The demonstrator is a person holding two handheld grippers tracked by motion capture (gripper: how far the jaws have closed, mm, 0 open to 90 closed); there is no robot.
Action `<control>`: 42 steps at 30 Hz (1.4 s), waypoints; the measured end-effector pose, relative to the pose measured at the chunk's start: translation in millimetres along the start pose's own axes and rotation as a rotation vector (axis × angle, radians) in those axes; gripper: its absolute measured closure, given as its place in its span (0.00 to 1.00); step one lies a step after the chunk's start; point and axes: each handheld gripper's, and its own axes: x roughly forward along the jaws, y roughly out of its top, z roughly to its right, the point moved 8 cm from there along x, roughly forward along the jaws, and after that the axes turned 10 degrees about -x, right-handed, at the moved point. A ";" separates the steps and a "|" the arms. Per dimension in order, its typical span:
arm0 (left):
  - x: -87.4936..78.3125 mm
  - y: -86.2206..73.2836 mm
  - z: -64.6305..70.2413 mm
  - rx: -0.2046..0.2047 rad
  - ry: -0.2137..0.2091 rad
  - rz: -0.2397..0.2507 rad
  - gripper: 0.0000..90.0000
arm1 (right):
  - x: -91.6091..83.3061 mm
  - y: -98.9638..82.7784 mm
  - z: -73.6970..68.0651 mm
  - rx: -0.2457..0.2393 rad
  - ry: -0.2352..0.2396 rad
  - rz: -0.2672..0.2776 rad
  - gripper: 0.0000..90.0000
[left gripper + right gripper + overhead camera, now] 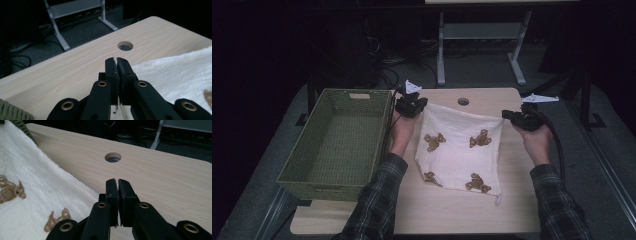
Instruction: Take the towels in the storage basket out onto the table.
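Sleeves of dark plaid (377,200) nearest | pale wooden table (512,210) | green woven basket (337,145) at left | white bear-print cloth (459,150) mid-table — my left gripper (411,106) and right gripper (523,120) clenched on its far corners.
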 end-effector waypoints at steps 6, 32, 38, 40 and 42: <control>13.0 -12.6 -4.0 -0.005 0.012 -0.042 0.82 | 12.3 -4.2 0.7 0.011 0.002 -0.007 0.78; -41.3 -61.3 34.9 0.000 -0.107 -0.107 0.64 | -29.4 -36.2 -56.8 -0.046 0.110 -0.049 0.71; -55.5 -81.1 44.9 0.012 -0.135 -0.131 0.63 | -40.1 -54.8 -77.5 -0.074 0.136 -0.075 0.72; -62.6 -88.1 47.4 0.015 -0.147 -0.136 0.63 | -47.0 -65.2 -88.4 -0.087 0.148 -0.086 0.72; -66.8 -94.3 51.1 0.018 -0.159 -0.145 0.63 | -52.2 -73.3 -96.2 -0.099 0.155 -0.100 0.73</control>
